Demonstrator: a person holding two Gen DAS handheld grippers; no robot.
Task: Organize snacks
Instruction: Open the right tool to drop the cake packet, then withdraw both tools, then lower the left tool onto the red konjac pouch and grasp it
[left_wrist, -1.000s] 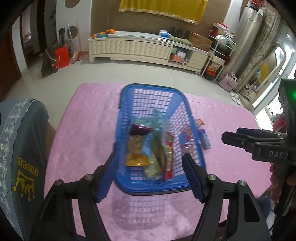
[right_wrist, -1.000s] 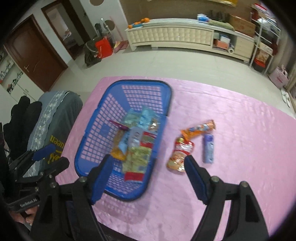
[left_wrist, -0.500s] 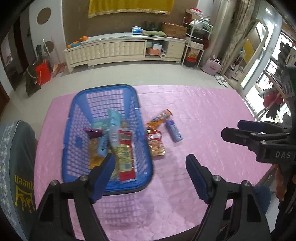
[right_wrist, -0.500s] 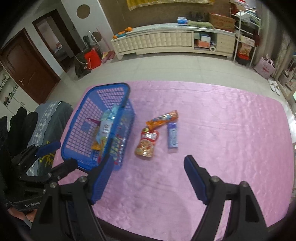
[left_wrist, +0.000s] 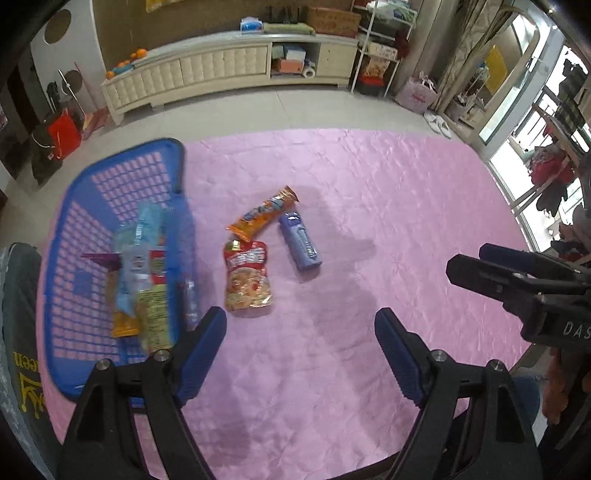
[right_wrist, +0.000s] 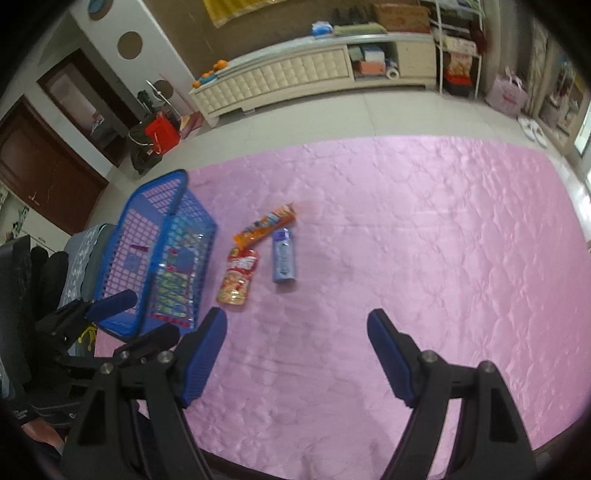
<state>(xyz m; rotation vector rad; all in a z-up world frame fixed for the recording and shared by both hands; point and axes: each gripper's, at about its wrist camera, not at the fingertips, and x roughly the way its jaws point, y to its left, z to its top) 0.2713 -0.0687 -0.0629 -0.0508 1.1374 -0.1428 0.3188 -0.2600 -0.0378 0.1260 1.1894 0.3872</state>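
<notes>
A blue plastic basket (left_wrist: 110, 173) (right_wrist: 162, 199) holding several snack packs stands at the left of the pink table. Three snacks lie right of it: an orange pack (left_wrist: 264, 214) (right_wrist: 266, 223), a red pouch (left_wrist: 247, 275) (right_wrist: 238, 275) and a blue-purple pack (left_wrist: 299, 240) (right_wrist: 283, 254). My left gripper (left_wrist: 301, 341) is open and empty, above the table in front of the snacks. My right gripper (right_wrist: 297, 345) is open and empty, nearer the table's front edge. Each gripper shows at the side of the other's view: the right gripper in the left wrist view (left_wrist: 517, 273), the left in the right wrist view (right_wrist: 110, 317).
The pink quilted cloth (left_wrist: 369, 192) covers the table. A chair back with a grey cover (left_wrist: 18, 332) stands at the left edge. Beyond the table are floor, a long cream cabinet (left_wrist: 221, 70) and shelves.
Both views have swung right, away from the basket. The three loose snacks now lie ahead of the left gripper. Both grippers stay open and empty.
</notes>
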